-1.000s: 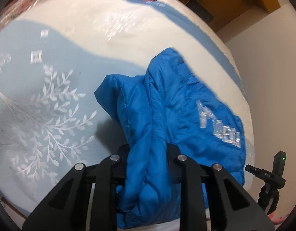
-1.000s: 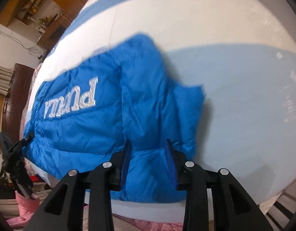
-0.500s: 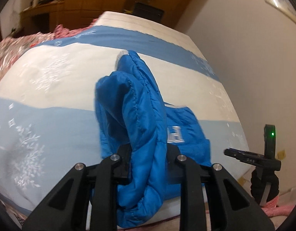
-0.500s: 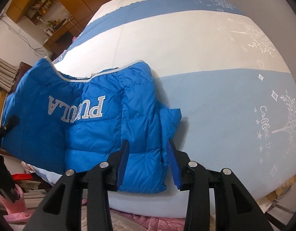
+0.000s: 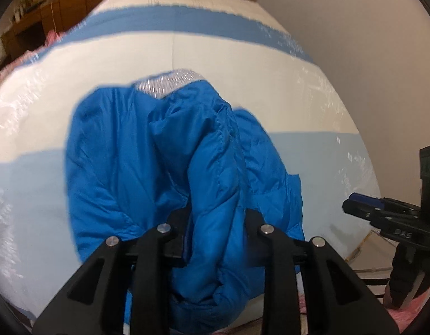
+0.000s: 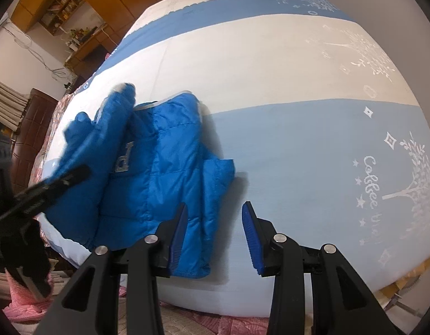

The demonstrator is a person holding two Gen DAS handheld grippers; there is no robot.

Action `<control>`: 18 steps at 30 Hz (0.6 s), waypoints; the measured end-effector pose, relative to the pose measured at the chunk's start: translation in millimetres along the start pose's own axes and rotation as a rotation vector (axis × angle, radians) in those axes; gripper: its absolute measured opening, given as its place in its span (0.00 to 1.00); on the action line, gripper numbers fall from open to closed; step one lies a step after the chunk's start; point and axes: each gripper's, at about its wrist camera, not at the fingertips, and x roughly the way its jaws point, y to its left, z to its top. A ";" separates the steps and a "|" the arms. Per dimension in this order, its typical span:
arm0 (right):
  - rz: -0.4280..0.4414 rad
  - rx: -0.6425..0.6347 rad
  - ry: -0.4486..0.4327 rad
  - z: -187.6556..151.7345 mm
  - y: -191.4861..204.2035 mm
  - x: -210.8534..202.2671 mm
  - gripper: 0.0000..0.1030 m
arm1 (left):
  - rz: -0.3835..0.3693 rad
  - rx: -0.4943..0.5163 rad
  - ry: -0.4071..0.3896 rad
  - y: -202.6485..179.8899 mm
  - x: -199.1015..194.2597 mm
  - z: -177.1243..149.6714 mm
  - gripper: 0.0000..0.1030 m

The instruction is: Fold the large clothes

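The task's thing is one bright blue padded jacket point(image 6: 170, 173), quilted in puffy sections with a slightly shiny cloth. It lies on the bed point(image 6: 270, 64), near the bed's front edge, mostly on the pale blue band of the cover, and its far part reaches onto the cream band. It is bunched and partly folded over itself, not flat. One part is raised from the bed in a thick fold point(image 5: 215, 195). A silver-grey lining point(image 5: 170, 82) shows at the far end of the jacket. A silver letter point(image 6: 125, 159) shows on the front, half hidden by a fold. The lower hem lies at the bed's front edge.
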 end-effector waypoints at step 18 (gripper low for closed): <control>0.007 -0.052 0.022 10.1 13.6 11.4 0.41 | -0.084 -0.017 0.018 10.8 23.5 -22.8 0.35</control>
